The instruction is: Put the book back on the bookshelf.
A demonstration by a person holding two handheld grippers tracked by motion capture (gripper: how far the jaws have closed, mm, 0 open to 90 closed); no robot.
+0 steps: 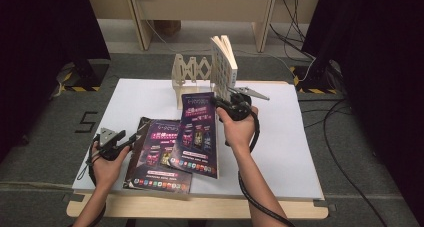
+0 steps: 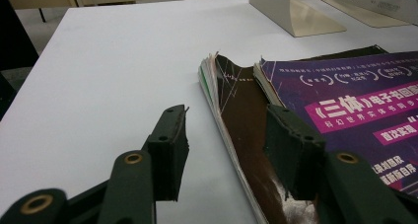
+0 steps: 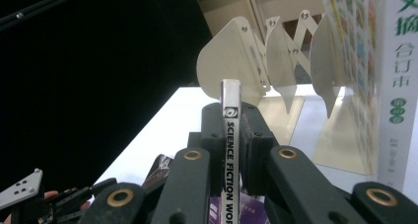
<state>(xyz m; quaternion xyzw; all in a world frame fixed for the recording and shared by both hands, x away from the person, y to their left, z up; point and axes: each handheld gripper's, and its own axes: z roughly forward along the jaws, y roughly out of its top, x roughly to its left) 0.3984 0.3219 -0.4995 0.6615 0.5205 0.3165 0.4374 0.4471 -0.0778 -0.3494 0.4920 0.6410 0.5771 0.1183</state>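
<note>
Right gripper (image 3: 231,135) clamps mag spine (image 3: 229,150); left gripper (image 2: 224,150) open astride lower mag (image 2: 241,135).

magazine (image 1: 196,132): you grip glossy printed paper
lower magazine (image 2: 236,115): glossy cover, worn page edges
rack (image 1: 187,77): pale, smooth wood
table (image 1: 295,152): matt white sheet
jaws: matt black plastic

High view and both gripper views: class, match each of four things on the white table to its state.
Things:
1. purple magazine with white spine
2. dark brown magazine
3. white thick book
4. left hand-held gripper

States:
A. standing upright at the cream folding book rack
B. open, jaws either side of a magazine's edge
C. lying flat on the white table
D. clamped by its spine in the right hand-held gripper, far edge raised

Pairs: 1-D, 2-C, 3-A, 4-B
</note>
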